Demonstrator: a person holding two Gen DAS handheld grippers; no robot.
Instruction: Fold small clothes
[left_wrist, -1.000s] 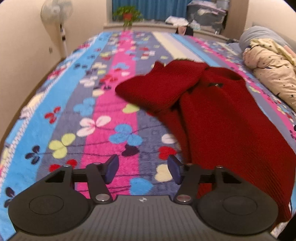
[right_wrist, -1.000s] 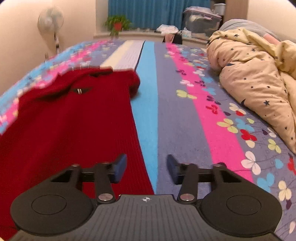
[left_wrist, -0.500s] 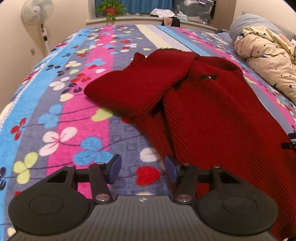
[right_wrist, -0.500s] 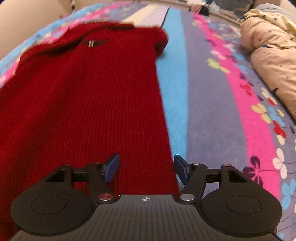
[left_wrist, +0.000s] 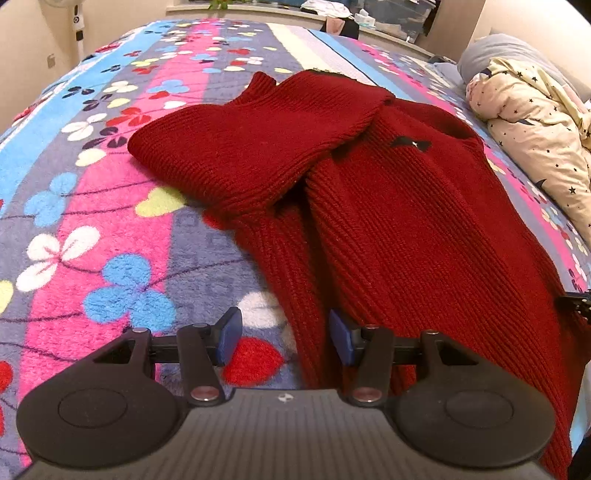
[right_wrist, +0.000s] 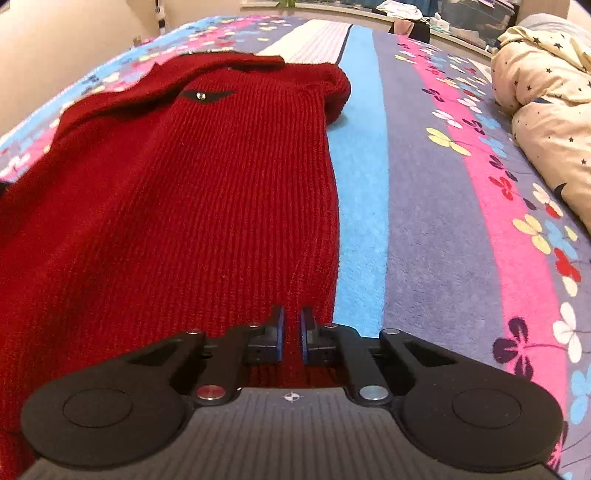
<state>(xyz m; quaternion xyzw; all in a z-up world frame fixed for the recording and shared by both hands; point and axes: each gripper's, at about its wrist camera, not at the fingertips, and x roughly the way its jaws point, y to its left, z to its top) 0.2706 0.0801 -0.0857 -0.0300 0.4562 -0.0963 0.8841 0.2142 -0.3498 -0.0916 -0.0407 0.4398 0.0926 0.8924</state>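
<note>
A red knitted sweater (left_wrist: 388, 192) lies spread on the flowered bedspread (left_wrist: 110, 221), one sleeve folded across its chest, collar at the far end. My left gripper (left_wrist: 284, 338) stands open low over the sweater's near left edge; the knit's border runs between its blue pads, which do not press it. In the right wrist view the same sweater (right_wrist: 184, 206) fills the left half. My right gripper (right_wrist: 291, 334) is shut on the sweater's near hem close to its right edge, a fold of red knit pinched between the pads.
A cream star-printed duvet (left_wrist: 535, 140) and a grey pillow (left_wrist: 495, 51) lie along the bed's right side. A standing fan (left_wrist: 77, 22) is by the left wall. Boxes and clothes crowd the far sill (right_wrist: 443, 18). Bare bedspread (right_wrist: 443, 221) stretches right of the sweater.
Both grippers came down and nearer to the sweater's near hem. The right gripper's jaws, open in both earlier frames, have shut on the knit. The left stays open.
</note>
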